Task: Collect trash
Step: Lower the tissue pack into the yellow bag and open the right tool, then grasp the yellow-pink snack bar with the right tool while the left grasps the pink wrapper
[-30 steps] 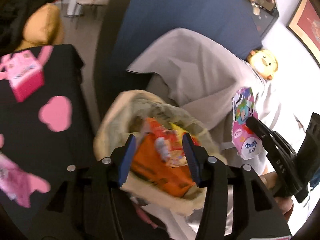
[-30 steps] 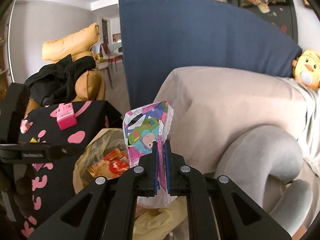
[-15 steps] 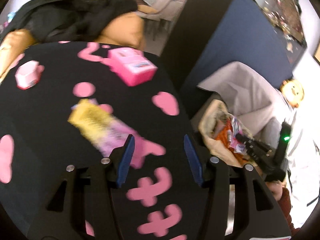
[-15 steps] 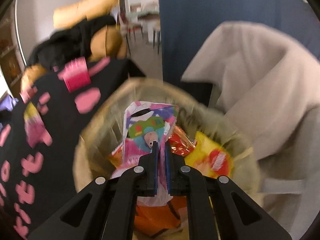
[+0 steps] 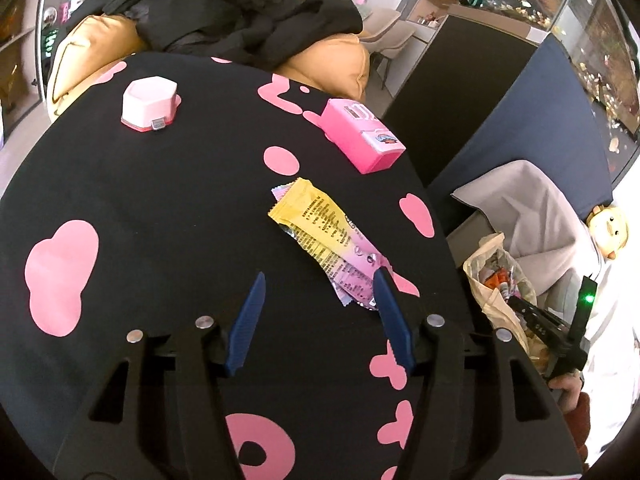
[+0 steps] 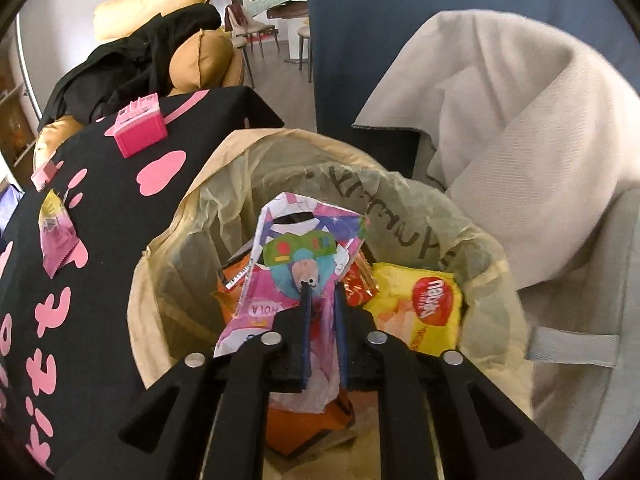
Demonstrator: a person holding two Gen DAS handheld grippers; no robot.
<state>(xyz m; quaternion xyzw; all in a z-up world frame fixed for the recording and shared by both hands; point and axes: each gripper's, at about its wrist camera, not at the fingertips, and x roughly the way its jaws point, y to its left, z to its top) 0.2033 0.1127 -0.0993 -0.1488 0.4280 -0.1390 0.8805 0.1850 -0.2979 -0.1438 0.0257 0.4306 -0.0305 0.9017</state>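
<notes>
My table wears a black cloth with pink shapes (image 5: pixel 160 208), and behind it sit tan cushions under a heap of black clothing (image 5: pixel 240 12). A navy panel (image 6: pixel 380 40) and a grey draped cover (image 6: pixel 520 140) close off the far side. Only my left camera shows the hexagonal pink box (image 5: pixel 149 106) clearly. It also sees the pink carton (image 5: pixel 362 138) and the yellow-and-pink snack wrapper (image 5: pixel 324 236) lying flat on the cloth. My right camera alone looks down into the beige-lined trash bin (image 6: pixel 168 280), where a yellow packet (image 6: pixel 424 308) and orange wrappers lie. My left tongs (image 5: pixel 320 280) tilt down over the cloth, widening and empty, the right fingertip just over the wrapper's near end. My right tongs (image 6: pixel 323 288) angle into the bin, loosening around a cartoon-printed pink wrapper (image 6: pixel 304 248) that sits between them
</notes>
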